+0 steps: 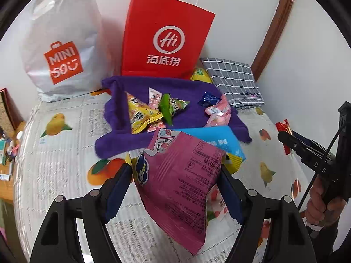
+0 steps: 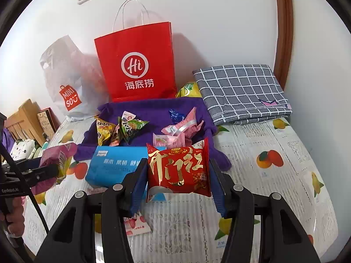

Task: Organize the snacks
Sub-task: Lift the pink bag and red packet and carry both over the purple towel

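- The left gripper [image 1: 175, 188] is seen with its fingers [image 1: 118, 188] clamped on the two side edges of a magenta snack bag [image 1: 182, 188], which is held clear above the bed [image 1: 65, 175]; the bag's long axis runs along the fingers, its far end tilted toward the purple towel [image 1: 193, 92].
- The right gripper [image 2: 178, 175] is seen with its fingers [image 2: 138, 179] clamped on a red snack packet [image 2: 178, 168], gripped at its left and right edges and held upright, its printed face turned to the camera.
- The purple towel, with small snacks [image 2: 122, 129] scattered on it, lies directly ahead of both grippers, and the red paper bag [image 2: 138, 65] stands upright behind it against the wall.
- A blue pack [image 2: 114, 166] lies on the bed between the left gripper and the towel, just beside the red packet.
- The red packet is judged nearer the towel's front edge than the magenta bag, so the shorter forward reach is judged to fall to the right hand.
- Which place is meant for each packet cannot be told.
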Available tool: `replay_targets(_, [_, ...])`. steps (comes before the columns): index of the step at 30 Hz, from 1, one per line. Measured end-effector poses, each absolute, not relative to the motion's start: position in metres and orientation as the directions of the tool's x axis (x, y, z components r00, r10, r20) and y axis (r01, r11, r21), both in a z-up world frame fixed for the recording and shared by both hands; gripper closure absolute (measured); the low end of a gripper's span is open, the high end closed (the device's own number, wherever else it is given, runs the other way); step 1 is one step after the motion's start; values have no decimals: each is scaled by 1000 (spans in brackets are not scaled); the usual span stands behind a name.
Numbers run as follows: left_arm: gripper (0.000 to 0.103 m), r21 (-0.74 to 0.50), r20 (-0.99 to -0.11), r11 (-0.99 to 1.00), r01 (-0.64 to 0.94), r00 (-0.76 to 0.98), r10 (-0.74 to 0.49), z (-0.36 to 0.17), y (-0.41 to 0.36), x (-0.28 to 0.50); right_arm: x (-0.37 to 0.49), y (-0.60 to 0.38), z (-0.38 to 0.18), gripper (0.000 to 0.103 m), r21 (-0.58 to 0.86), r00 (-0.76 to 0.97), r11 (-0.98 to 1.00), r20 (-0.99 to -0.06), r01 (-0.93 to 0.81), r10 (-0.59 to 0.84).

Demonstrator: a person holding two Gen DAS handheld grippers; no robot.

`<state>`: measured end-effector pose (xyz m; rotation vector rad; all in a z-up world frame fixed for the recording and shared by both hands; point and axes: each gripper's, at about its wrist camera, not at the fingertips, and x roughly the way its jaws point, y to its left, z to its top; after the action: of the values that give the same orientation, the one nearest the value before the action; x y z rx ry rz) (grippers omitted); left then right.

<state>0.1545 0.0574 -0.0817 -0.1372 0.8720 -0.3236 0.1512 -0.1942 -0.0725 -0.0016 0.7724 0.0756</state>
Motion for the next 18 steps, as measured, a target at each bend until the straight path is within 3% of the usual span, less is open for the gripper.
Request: replay_targets(18, [27, -247, -719, 935, 256, 598, -354, -79, 41, 205, 203, -204, -78, 50, 36, 703, 999, -710, -27, 45])
